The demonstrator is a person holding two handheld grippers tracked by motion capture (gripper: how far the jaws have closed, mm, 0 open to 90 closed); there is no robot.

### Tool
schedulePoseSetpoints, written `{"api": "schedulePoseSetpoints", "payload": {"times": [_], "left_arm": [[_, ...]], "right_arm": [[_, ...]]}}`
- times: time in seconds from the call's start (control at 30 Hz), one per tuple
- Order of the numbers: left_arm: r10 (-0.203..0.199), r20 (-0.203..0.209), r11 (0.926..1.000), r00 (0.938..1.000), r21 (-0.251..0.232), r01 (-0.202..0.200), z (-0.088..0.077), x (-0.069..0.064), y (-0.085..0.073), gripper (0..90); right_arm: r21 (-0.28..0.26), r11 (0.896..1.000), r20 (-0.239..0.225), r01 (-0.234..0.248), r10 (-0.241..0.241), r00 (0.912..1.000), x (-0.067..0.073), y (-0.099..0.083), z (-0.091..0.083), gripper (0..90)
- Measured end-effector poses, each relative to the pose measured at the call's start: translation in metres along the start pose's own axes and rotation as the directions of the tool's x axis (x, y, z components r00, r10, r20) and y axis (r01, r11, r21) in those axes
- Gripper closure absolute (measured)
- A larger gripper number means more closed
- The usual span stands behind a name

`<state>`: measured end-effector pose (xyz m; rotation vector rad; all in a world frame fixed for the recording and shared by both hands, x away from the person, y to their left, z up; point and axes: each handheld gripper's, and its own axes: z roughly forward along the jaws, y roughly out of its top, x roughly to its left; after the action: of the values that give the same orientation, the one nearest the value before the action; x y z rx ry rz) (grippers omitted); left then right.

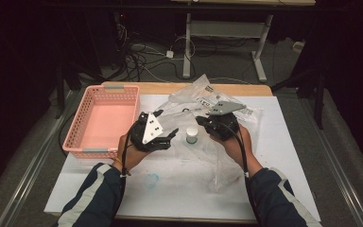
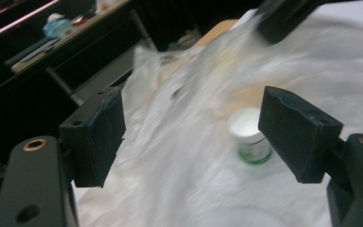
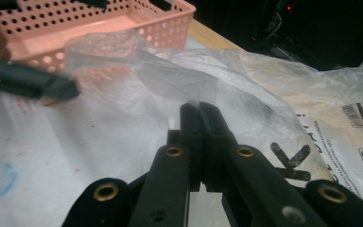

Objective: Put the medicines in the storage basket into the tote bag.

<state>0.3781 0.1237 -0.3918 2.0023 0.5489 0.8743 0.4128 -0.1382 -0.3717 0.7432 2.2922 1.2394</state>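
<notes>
My right gripper (image 3: 199, 111): jaws clenched on edge of clear plastic bag (image 3: 246, 90), film pinched at tips. My left gripper (image 2: 191, 137): jaws spread wide, nothing between pads. Small white jar (image 2: 248, 135) stands upright just beyond left jaws, long axis vertical, lid up, under the bag film. Bag sprawls across white table cover (image 1: 283, 142). Pink basket (image 1: 105, 118) at far left.

High view looking down, tool cameras close, sharing plastic bag (image 1: 217, 137)
</notes>
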Motion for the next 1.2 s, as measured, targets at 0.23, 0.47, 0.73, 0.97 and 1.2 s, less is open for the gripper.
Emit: {"api": "schedulePoseSetpoints", "payload": {"times": [0.23,0.47,0.73,0.97,1.2], "left_arm": [[-0.044,0.0,0.9934,0.999,0.107,0.044,-0.002,0.016,-0.007,18.7],[-0.044,0.038,0.9783,0.9983,0.204,0.035,0.009,0.017,-0.011,32.9],[-0.052,0.078,0.9708,0.9956,0.238,0.032,0.012,0.018,-0.014,71.4],[-0.074,0.118,0.9711,0.9902,0.235,0.044,0.01,0.021,-0.017,84.2],[-0.068,0.116,0.9698,0.9909,0.241,0.039,0.011,0.022,-0.019,84.6]], "right_arm": [[-0.048,0.999,-0.021,-0.006,0.005,0.9998,0.001,-0.007,-0.022,90.0],[-0.059,0.998,-0.013,-0.006,0.006,0.9999,-0.003,-0.012,-0.036,90.0],[-0.062,0.998,-0.018,0.001,-0.002,0.9998,-0.003,-0.016,-0.044,87.6],[-0.047,0.999,-0.014,0.022,-0.023,0.9997,-0.001,-0.024,-0.048,69.7],[-0.085,0.996,0.05,0.036,-0.032,0.9982,0.009,-0.04,-0.082,41.3]]}}
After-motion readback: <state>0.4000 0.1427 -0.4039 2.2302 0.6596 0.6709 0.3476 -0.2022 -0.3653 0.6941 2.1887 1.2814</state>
